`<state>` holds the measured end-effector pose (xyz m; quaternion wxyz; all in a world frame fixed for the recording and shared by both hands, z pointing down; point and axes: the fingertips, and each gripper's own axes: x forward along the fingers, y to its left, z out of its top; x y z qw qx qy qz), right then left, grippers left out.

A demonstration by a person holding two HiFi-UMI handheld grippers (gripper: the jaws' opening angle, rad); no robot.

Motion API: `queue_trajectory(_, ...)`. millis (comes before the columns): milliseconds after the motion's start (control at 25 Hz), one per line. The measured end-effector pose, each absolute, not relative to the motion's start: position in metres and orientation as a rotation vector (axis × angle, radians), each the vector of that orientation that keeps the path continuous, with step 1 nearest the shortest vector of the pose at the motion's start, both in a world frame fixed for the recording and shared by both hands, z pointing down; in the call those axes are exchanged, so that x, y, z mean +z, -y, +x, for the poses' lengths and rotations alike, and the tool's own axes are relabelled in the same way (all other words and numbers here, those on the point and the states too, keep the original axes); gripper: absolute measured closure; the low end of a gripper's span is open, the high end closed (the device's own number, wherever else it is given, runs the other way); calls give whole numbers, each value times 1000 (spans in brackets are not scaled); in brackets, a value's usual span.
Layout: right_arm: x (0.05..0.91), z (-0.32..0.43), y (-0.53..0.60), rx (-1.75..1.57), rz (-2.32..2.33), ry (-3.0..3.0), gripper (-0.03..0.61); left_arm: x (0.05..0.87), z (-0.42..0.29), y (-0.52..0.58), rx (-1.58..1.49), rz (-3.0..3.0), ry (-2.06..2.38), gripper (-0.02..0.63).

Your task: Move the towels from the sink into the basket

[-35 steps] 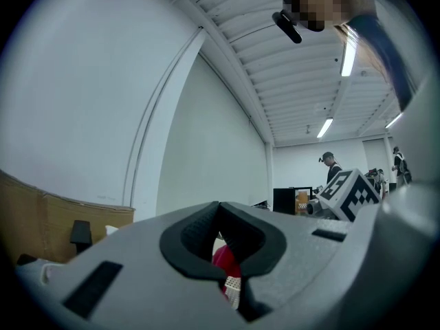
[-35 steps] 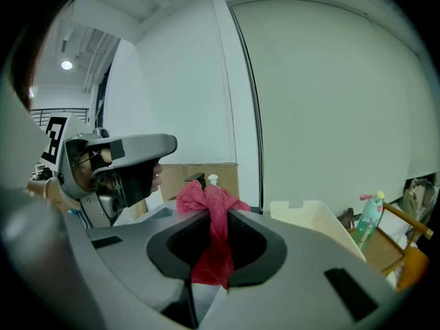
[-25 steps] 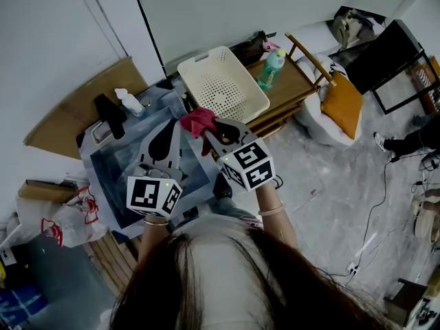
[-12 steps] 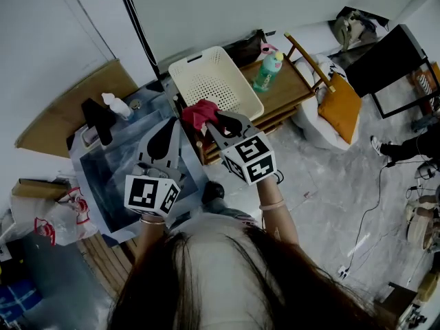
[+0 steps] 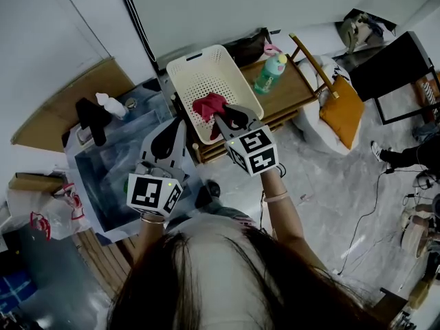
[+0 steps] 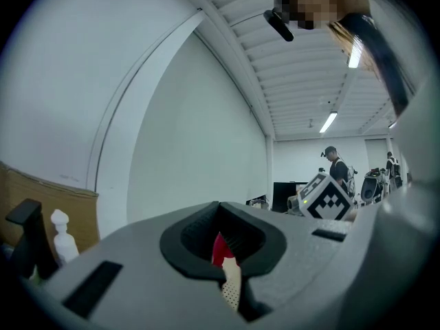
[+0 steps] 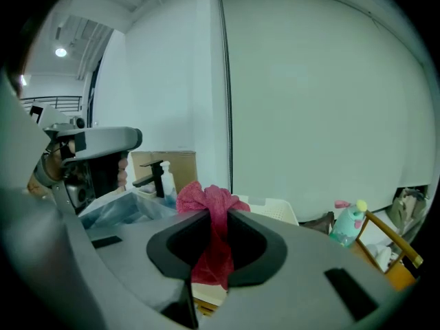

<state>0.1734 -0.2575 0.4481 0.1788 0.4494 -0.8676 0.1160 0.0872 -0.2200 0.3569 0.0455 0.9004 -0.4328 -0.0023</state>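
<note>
One towel [image 5: 208,106]: red, pinched in your right fingers [image 7: 275,267], hanging over the white basket [image 5: 180,67].
Other hand: your left fingers [image 6: 137,253] closed together, empty, by the sink [image 5: 93,184] edge.

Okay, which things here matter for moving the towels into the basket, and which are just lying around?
In the job: red towel, right gripper holding it, white basket, sink.
Lying about: green bottle, soap dispenser, orange cushion, plastic bag.
</note>
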Motion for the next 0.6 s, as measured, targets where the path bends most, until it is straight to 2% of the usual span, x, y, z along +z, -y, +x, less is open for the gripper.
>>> queue_trajectory(600,507,207,307,296,1189,2318,492,364,105,224,16,2740,1322,607)
